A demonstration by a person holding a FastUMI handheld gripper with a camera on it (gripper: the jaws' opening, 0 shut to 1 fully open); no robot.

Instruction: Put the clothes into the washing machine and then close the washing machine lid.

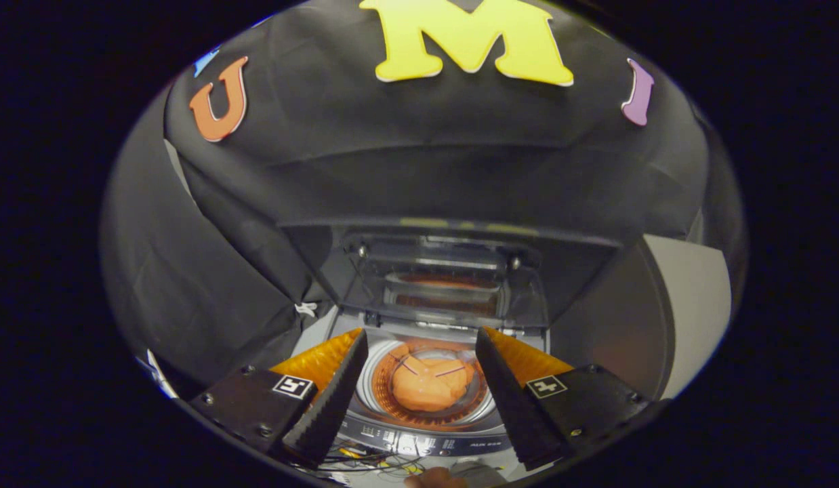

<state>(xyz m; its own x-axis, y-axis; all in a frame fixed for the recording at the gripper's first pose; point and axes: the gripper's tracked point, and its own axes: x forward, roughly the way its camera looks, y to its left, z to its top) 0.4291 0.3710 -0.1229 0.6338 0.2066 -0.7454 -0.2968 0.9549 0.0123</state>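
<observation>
**Clothes in, lid still up**

So step 1 of 2 looks done: the orange clothes (430,383) sit in the washing machine (426,444) drum. The gripper (419,369) hangs above, fingers spread, holding nothing. The clear lid (446,285) stands upright behind, not yet closed.

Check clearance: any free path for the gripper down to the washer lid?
Open gripper hangs above the drum; free gap between its fingers. Upright clear lid stands unobstructed beyond. Crowded: orange clothes fill the drum; tangled wires in front of the control panel.
</observation>
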